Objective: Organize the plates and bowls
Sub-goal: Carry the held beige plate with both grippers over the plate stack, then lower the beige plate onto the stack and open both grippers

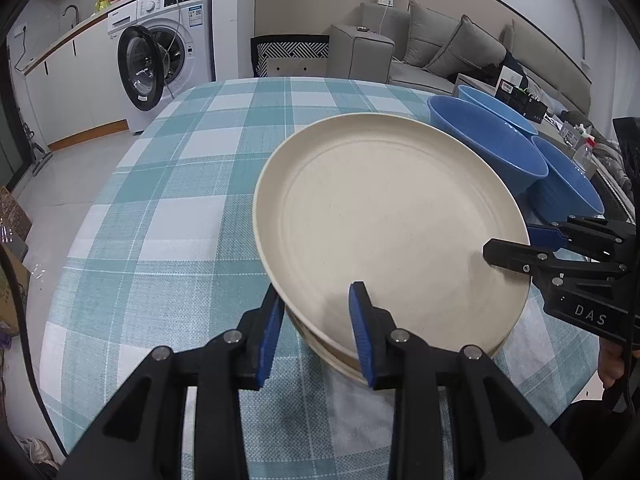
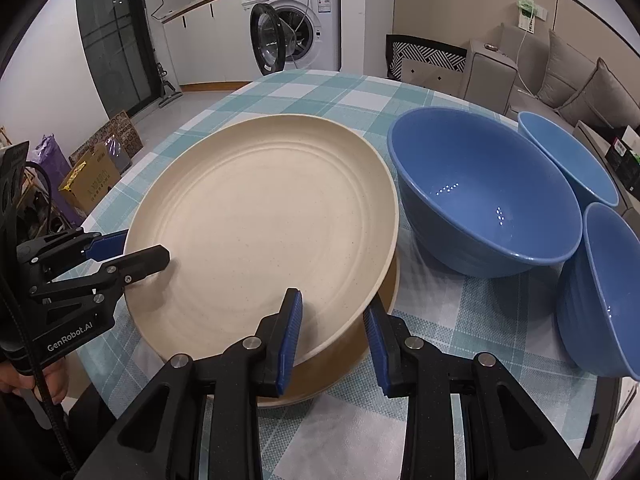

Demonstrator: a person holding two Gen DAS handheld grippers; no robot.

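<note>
I hold a cream plate [image 1: 380,216] [image 2: 264,220] by its rim from two sides. My left gripper [image 1: 316,316] [image 2: 142,248] is shut on the near-left rim, one pad over the plate and one under it. My right gripper [image 2: 334,324] [image 1: 516,242] is shut on the opposite rim the same way. The plate hangs slightly tilted just above a second cream plate [image 2: 340,372] [image 1: 332,356], which lies on the checked tablecloth [image 1: 180,200] [image 2: 320,92]. Three blue bowls stand to the right: a large one [image 2: 480,192] [image 1: 484,140], one behind it [image 2: 568,156] [image 1: 496,104], and a near one [image 2: 600,292] [image 1: 568,188].
The round table's edge curves close on the left and at the front. A washing machine [image 1: 160,52] with its door open, a counter and a chair back [image 1: 290,56] stand beyond the table. A grey sofa [image 1: 440,44] is at the back right, and boxes [image 2: 92,176] are on the floor.
</note>
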